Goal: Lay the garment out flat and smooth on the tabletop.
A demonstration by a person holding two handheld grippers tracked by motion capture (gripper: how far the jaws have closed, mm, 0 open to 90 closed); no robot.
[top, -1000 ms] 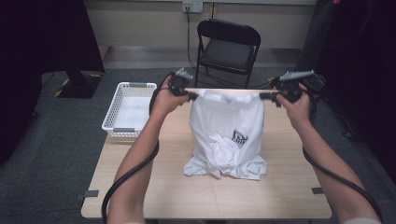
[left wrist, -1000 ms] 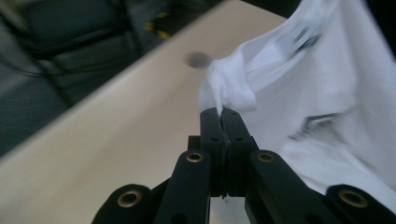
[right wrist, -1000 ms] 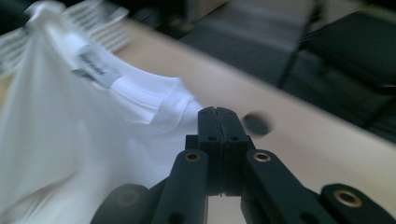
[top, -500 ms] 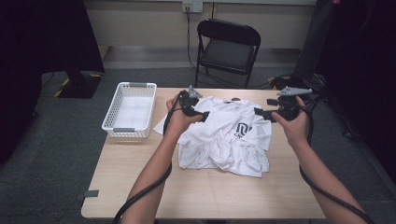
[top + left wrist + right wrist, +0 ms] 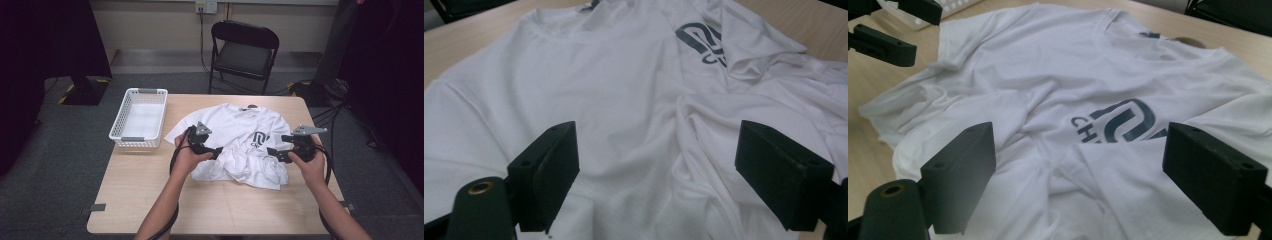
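Dropped from its earlier hanging hold, the white T-shirt (image 5: 235,145) lies crumpled on the tabletop (image 5: 150,185); the left hand-held gripper (image 5: 218,151) and right hand-held gripper (image 5: 271,152) have just been opening and stand wide, seemingly gripping nothing.

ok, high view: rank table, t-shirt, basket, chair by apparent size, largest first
1. Table, by far the largest.
2. T-shirt, spread out and rumpled on the table.
3. Chair and basket: they look about alike. The chair stands farther from the camera, so I will not rank them.
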